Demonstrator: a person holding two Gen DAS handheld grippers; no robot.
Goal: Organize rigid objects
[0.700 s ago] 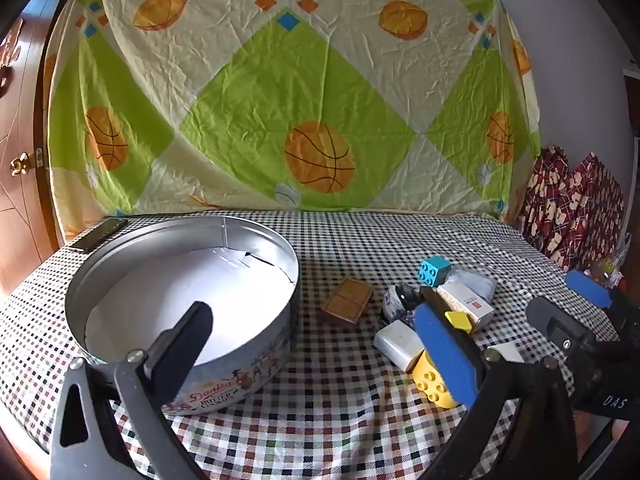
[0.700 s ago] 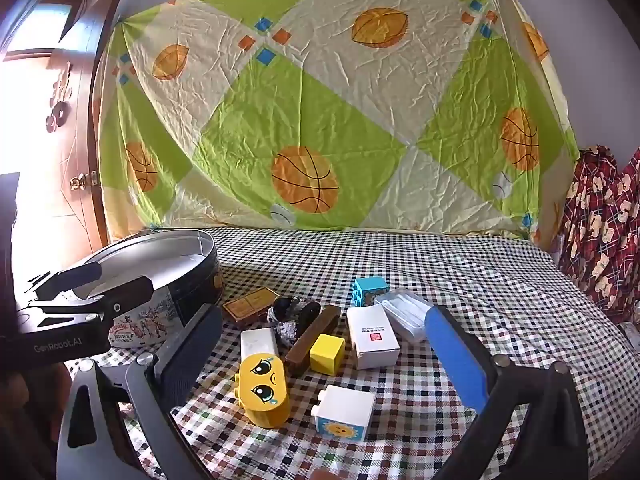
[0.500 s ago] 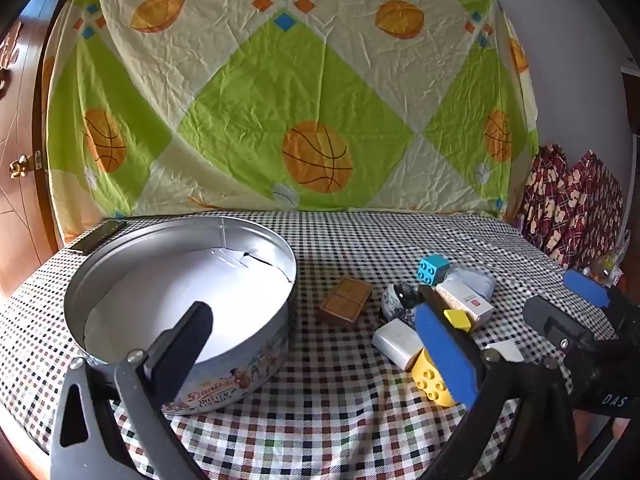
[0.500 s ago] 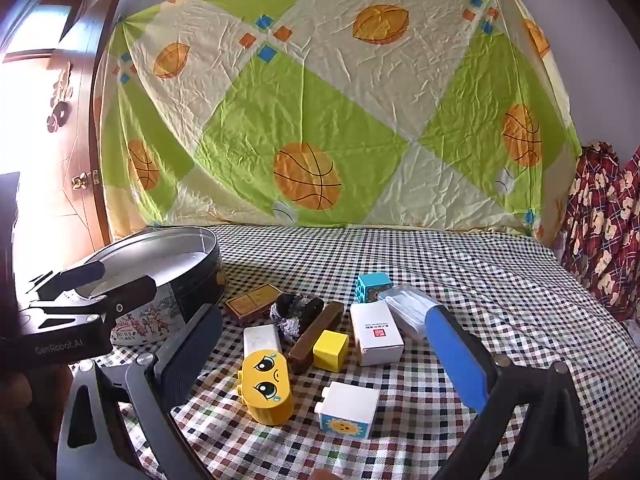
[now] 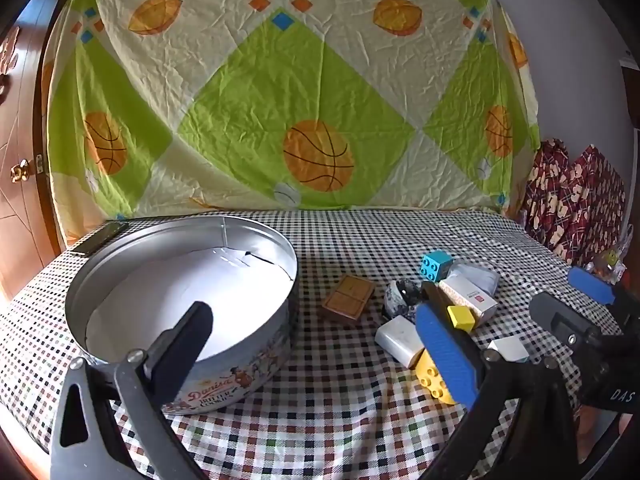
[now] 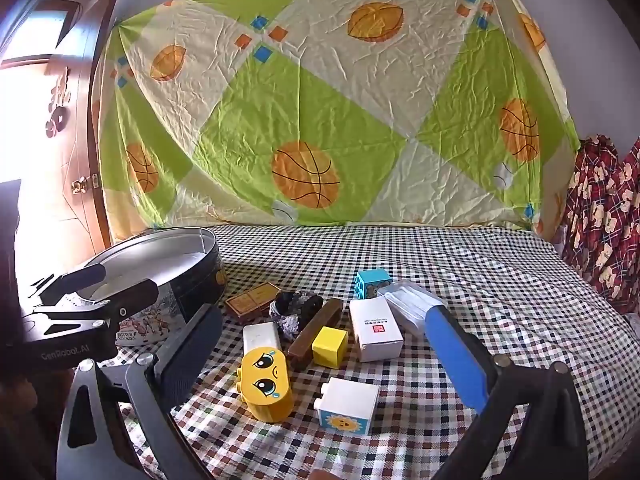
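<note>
The left hand-held gripper fills the bottom of its frame, jaws spread as wide as they go and holding nothing; the right hand-held gripper is the same, fully open and empty, hovering over the toys.

Largest on the checked table is the round cookie tin, lower left in the left view, open-topped with only a white paper liner inside. It is probably the place for the objects. Thin metal, stiff, likely light and inclined to slide on the cloth.

Lower centre in the right view lies the cluster. The yellow face block is nearest: hard, smooth plastic, rounded ends, best pinched across its flat long sides. Beside it is the white sun block, square and easy to grip. Behind stand a white carton, light and crushable if squeezed hard, a brown bar, a flat brown tile too low for an easy pinch, the blue block and the small yellow cube.
</note>
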